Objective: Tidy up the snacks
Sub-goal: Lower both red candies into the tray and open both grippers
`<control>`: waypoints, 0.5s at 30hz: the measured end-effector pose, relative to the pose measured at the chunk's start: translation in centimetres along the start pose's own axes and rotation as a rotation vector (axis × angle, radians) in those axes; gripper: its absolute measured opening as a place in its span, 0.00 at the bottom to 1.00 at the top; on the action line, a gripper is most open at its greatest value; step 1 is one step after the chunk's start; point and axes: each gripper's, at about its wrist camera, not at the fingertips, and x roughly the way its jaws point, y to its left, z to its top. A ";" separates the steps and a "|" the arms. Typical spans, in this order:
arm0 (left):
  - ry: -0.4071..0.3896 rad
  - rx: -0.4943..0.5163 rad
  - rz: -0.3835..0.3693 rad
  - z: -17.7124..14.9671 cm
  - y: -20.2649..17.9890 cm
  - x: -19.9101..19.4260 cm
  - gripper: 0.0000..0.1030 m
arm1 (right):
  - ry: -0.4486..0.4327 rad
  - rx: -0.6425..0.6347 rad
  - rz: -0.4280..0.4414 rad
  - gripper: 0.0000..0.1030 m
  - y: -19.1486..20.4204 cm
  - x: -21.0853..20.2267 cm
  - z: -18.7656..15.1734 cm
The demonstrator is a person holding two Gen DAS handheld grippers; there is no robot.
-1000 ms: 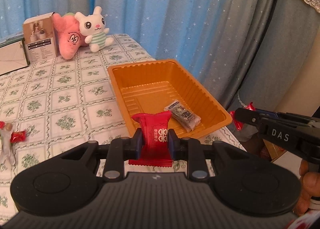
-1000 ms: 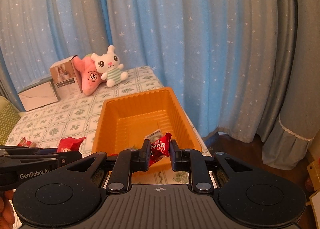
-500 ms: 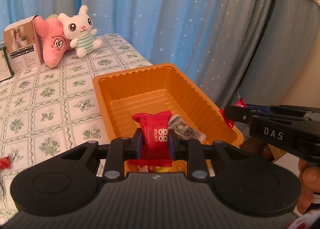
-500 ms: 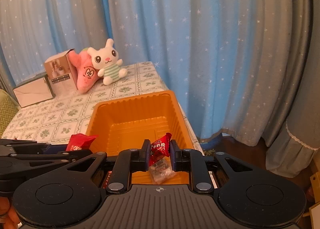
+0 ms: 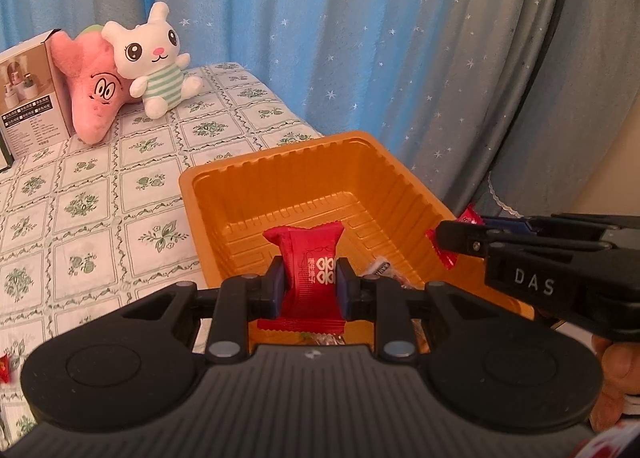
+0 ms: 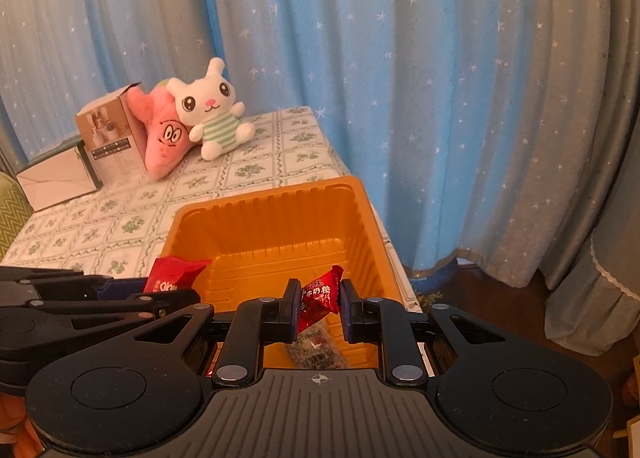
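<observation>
An orange plastic tray (image 5: 280, 174) stands at the table's right edge; it also shows in the right wrist view (image 6: 272, 226). My left gripper (image 5: 310, 285) is shut on a red snack packet (image 5: 310, 258) and holds it over the tray's near end. My right gripper (image 6: 319, 301) is shut on a small red candy packet (image 6: 318, 294), also over the tray. In the left wrist view the right gripper (image 5: 444, 236) comes in from the right. A clear-wrapped dark snack (image 6: 316, 350) lies in the tray below.
A white rabbit plush (image 5: 154, 54), a pink star plush (image 5: 96, 94) and a cardboard box (image 5: 30, 86) stand at the table's far end. A flat white box (image 6: 52, 182) lies beside them. A red candy (image 5: 4, 366) lies on the tablecloth at left. Blue curtains hang behind.
Both grippers have moved forward with their packets, from the tray's near corner to over its near end. Both stay shut on their packets.
</observation>
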 end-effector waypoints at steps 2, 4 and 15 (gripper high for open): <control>0.003 0.002 0.000 0.1 0.2 0.4 0.23 | 0.005 0.002 -0.001 0.20 0.0 0.4 0.0; 0.003 0.003 -0.003 0.2 0.3 0.8 0.23 | 0.008 0.004 -0.004 0.20 0.0 0.8 0.0; 0.000 0.009 -0.025 0.5 0.9 1.8 0.47 | 0.003 0.001 -0.022 0.20 0.3 1.4 0.2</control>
